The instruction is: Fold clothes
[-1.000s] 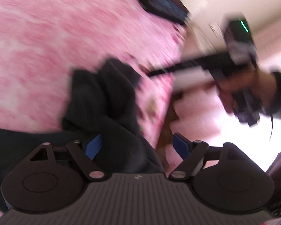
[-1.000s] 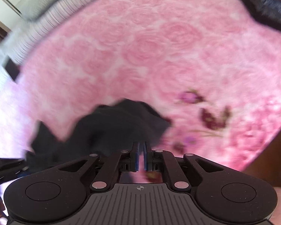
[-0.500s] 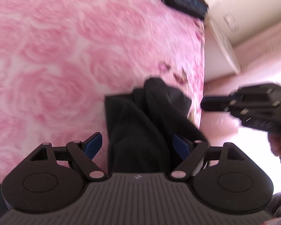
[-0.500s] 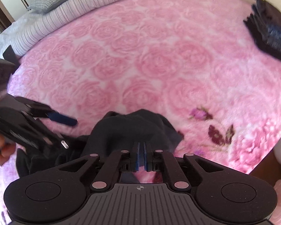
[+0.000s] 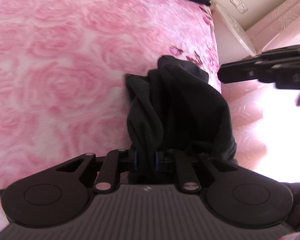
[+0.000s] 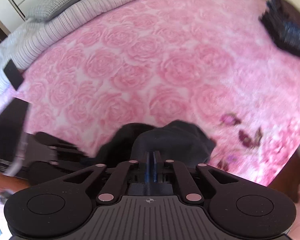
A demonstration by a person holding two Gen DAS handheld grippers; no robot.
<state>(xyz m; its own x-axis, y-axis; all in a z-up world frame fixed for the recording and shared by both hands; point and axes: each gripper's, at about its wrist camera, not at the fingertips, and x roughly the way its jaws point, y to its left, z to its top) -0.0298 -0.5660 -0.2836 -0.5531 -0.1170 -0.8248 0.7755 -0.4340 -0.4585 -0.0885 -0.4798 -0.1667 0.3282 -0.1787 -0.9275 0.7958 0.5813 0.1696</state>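
One black garment [image 5: 176, 108], bunched into a crumpled heap, lay near the foot edge of the bed [image 5: 56, 64], on the pink rose-patterned blanket and just beside its darker flower motifs [image 6: 248, 136]. Two hand-held grippers in play. Left hand-held gripper [image 5: 145, 161]: narrowed onto a thick fold of the black garment, blue pads pressed against the cloth from both sides, the rest of the fabric rising ahead of the fingers. Right hand-held gripper [image 6: 151, 165]: pads nearly together with only a sliver between them, tips against the near side of the same garment; cloth pinched or not, impossible to tell. Farther across the bed from the garment, one stack of dark folded clothes [image 6: 288, 28] at the far corner. At the head of the bed, two pillows counted: one striped [image 6: 66, 20], one grey checked [image 6: 64, 0] behind it.
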